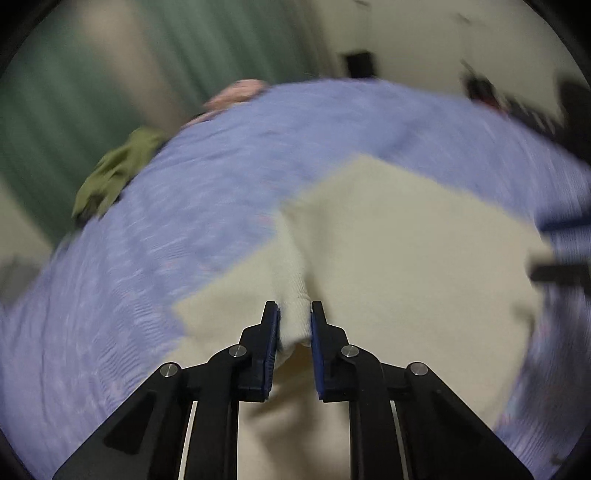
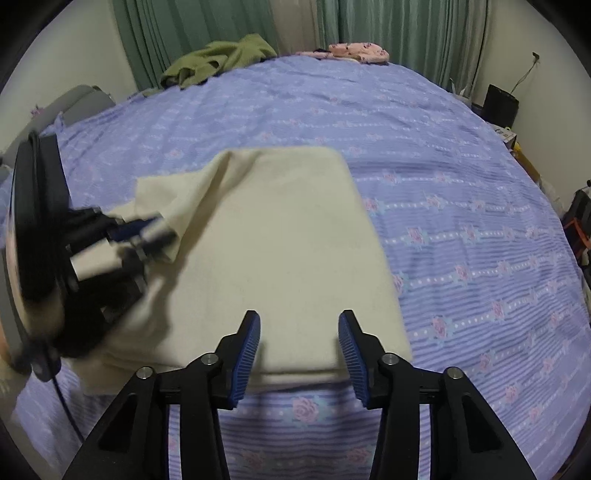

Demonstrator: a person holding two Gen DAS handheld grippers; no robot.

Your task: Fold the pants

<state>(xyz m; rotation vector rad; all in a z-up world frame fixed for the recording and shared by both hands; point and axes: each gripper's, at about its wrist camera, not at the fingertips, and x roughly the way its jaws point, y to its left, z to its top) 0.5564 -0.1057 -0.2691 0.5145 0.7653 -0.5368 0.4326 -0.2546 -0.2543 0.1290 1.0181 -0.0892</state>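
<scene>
Cream pants lie folded flat on a bed w/ lavender floral bedspread, near edge of the bed, taking up the near-left part of the right wrist view.

Left gripper: jaws nearly together, blue pads pinching a bunched ridge of the cream fabric; cloth puckers up between the fingers. In the right wrist view the same gripper sits at the pants' left edge, where the fabric is lifted and creased toward it.

Right gripper: jaws part open, hovering over the pants' near edge. Nothing clamped; pads stand apart either side of the folded hem, cloth below/between but not pressed as far as I can see. Whether fingertips touch the fabric: can't tell.

Far side of bed: olive-green garment crumpled at far left, pink patterned cloth at far centre, both well apart from the pants. Green curtains behind. Dark boxy item by the far-right wall.

Writing/brands: none readable in either view.

Hard to make out: left wrist view is heavily motion-blurred, bedspread pattern smeared. Left gripper body in the right wrist view is blurred too, partly cut by the frame edge. Clutter at far right is too small to identify.
</scene>
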